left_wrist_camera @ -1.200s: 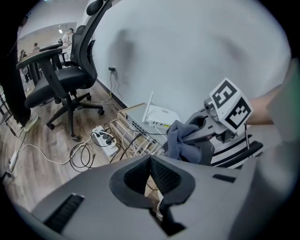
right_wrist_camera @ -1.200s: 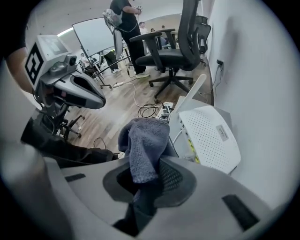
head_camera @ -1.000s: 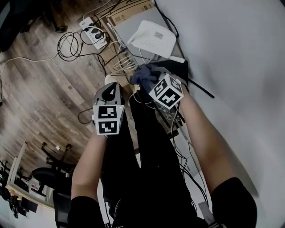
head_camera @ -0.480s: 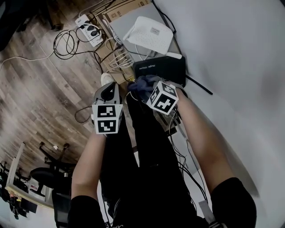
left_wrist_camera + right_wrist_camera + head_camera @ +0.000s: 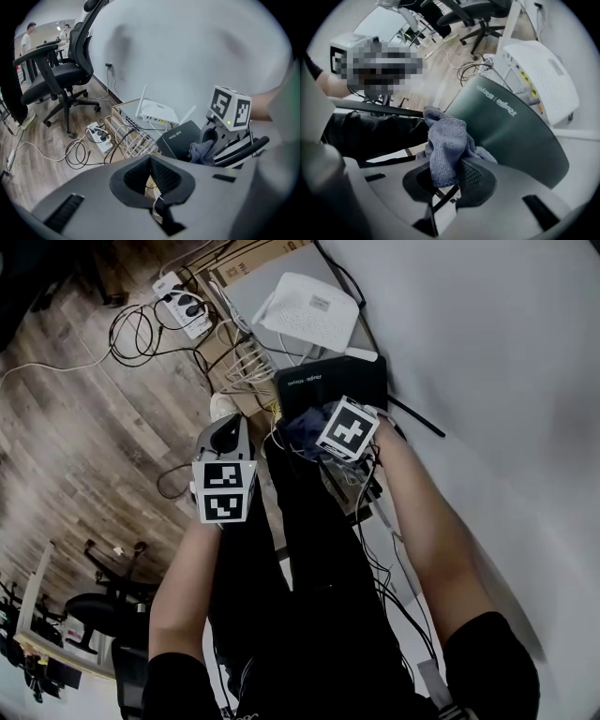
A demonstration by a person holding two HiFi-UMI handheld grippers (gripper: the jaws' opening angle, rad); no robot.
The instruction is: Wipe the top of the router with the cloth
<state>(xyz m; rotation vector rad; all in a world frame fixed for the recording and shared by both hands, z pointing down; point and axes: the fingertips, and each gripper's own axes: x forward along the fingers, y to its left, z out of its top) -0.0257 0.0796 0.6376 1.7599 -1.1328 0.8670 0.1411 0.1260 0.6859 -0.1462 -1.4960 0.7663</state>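
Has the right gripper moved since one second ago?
Yes. The right gripper with the cloth drew back from the white router, uncovering the black router.

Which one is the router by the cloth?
Find the white wall, then the cables at its foot. Two routers lie there; yours is nearer the person, beside the blue-gray cloth. It is the black router with white lettering; the white router lies farther off.

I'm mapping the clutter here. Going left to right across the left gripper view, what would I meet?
Left to right: chair → power strip → white router → black router → cloth.
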